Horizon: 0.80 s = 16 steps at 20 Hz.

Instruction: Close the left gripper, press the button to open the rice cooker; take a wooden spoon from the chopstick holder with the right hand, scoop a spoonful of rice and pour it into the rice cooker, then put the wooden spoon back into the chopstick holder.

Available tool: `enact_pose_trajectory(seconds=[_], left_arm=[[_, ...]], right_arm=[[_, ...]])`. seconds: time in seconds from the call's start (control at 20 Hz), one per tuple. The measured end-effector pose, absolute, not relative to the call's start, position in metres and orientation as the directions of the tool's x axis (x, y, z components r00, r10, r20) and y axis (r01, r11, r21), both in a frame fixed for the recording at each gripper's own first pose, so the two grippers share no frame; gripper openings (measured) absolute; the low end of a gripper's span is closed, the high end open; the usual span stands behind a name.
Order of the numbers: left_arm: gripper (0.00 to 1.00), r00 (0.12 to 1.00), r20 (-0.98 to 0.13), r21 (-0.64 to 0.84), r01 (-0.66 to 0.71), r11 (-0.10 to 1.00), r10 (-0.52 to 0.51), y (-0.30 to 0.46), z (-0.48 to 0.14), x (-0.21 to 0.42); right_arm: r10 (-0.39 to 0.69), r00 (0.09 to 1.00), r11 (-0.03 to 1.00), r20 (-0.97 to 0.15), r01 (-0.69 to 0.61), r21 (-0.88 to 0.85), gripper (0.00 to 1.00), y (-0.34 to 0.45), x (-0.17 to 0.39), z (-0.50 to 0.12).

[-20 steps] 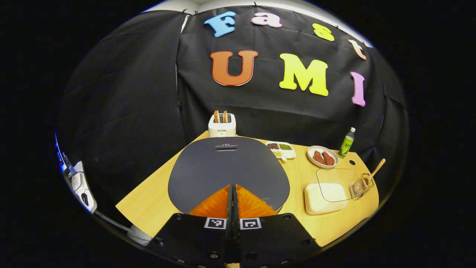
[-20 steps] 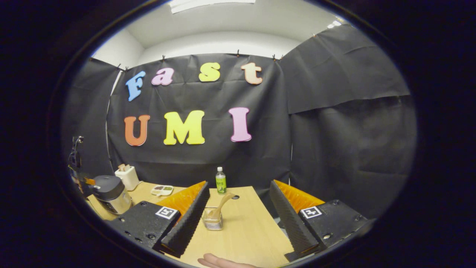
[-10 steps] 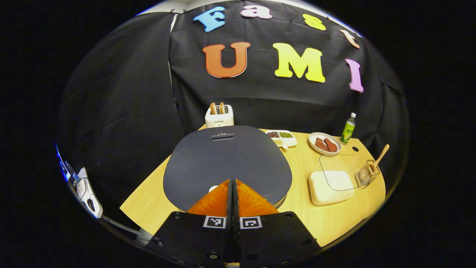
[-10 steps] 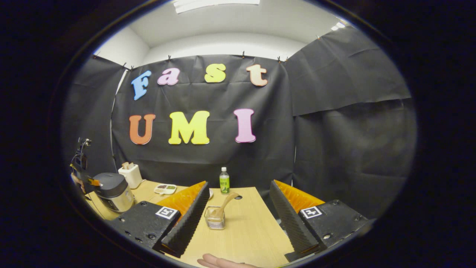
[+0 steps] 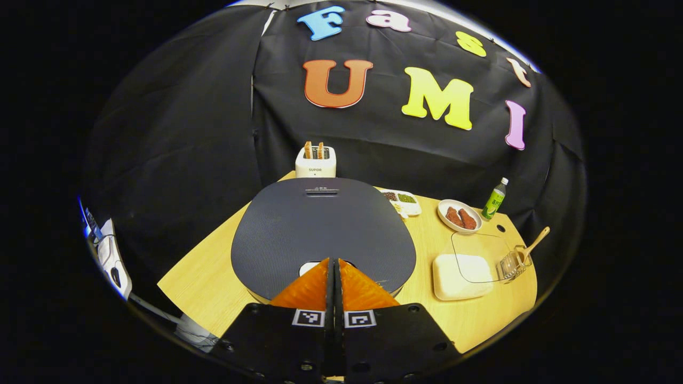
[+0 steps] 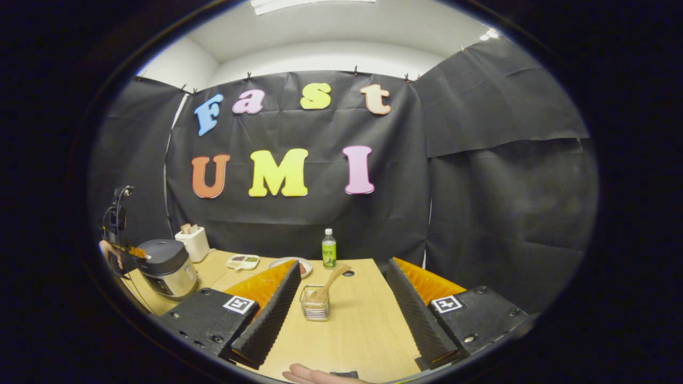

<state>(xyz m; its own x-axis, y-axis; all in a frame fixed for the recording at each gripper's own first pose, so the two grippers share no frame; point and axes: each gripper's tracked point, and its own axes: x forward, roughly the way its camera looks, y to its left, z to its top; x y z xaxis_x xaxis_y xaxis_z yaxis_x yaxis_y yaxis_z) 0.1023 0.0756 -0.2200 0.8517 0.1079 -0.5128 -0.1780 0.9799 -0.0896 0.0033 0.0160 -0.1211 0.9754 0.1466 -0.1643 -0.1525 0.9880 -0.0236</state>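
Left gripper (image 5: 334, 261) fingers together, hiding button | right gripper (image 6: 341, 282) fingers apart | rice cooker (image 5: 320, 229) lid down

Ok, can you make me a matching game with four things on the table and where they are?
Things:
1. wooden spoon
2. toast
3. bottle
4. left gripper

Places or states:
A. standing by the black cloth at the back
B. shut, at the front edge of the rice cooker lid
C. leaning in the clear holder
D. sticking up out of the toaster

Pairs: 1-C, 2-D, 3-A, 4-B
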Motion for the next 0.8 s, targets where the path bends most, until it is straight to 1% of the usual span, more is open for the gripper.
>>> enact_pose_trajectory(seconds=[0.05, 0.1, 0.15, 0.2, 0.25, 0.3, 0.35, 0.4, 0.6, 0.7, 0.8], left_arm=[[0.01, 0.857, -0.511, -0.121, -0.152, 0.981, 0.07, 0.069, -0.218, 0.102], [0.09, 0.881, -0.47, -0.13, -0.135, 0.982, 0.059, 0.064, -0.204, 0.098], [0.22, 0.9, -0.43, -0.117, -0.124, 0.985, 0.062, 0.064, -0.189, 0.093], [0.48, 0.917, -0.387, -0.074, -0.131, 0.989, 0.093, 0.067, -0.171, 0.088], [0.74, 0.931, -0.334, -0.02, -0.163, 0.986, 0.147, 0.075, -0.155, 0.08], [1.0, 0.936, -0.309, 0.007, -0.176, 0.984, 0.169, 0.079, -0.143, 0.07], [0.93, 0.945, -0.278, 0.011, -0.178, 0.984, 0.174, 0.071, -0.127, 0.059], [0.95, 0.957, -0.243, 0.0, -0.165, 0.986, 0.16, 0.063, -0.113, 0.051], [0.95, 0.986, -0.107, -0.001, -0.132, 0.991, 0.131, 0.052, -0.072, 0.011], [0.94, 0.99, -0.067, -0.02, -0.123, 0.992, 0.122, 0.048, -0.063, -0.014], [0.94, 0.992, -0.058, -0.043, -0.11, 0.993, 0.108, 0.043, -0.065, -0.031]], right_arm=[[0.147, 0.976, 0.987, -0.162, -0.155, -0.037, 1.0, 0.016, 0.002, -0.122], [0.143, 0.977, 0.987, -0.16, -0.153, -0.048, 1.0, 0.015, 0.002, -0.123], [0.134, 0.978, 0.988, -0.159, -0.144, -0.049, 1.0, 0.013, 0.003, -0.124], [0.131, 0.978, 0.989, -0.162, -0.139, -0.041, 1.0, 0.013, 0.002, -0.125], [0.133, 0.977, 0.99, -0.166, -0.14, -0.032, 1.0, 0.014, 0.002, -0.126], [0.134, 0.976, 0.99, -0.169, -0.141, -0.027, 1.0, 0.015, 0.003, -0.129], [0.135, 0.976, 0.99, -0.171, -0.141, -0.021, 1.0, 0.017, 0.005, -0.13], [0.139, 0.975, 0.99, -0.171, -0.143, -0.016, 1.0, 0.019, 0.006, -0.132], [0.146, 0.975, 0.989, -0.171, -0.15, -0.014, 1.0, 0.028, 0.019, -0.142], [0.151, 0.973, 0.988, -0.175, -0.155, -0.009, 1.0, 0.032, 0.028, -0.149], [0.157, 0.971, 0.987, -0.183, -0.157, 0.011, 1.0, 0.037, 0.04, -0.157]])
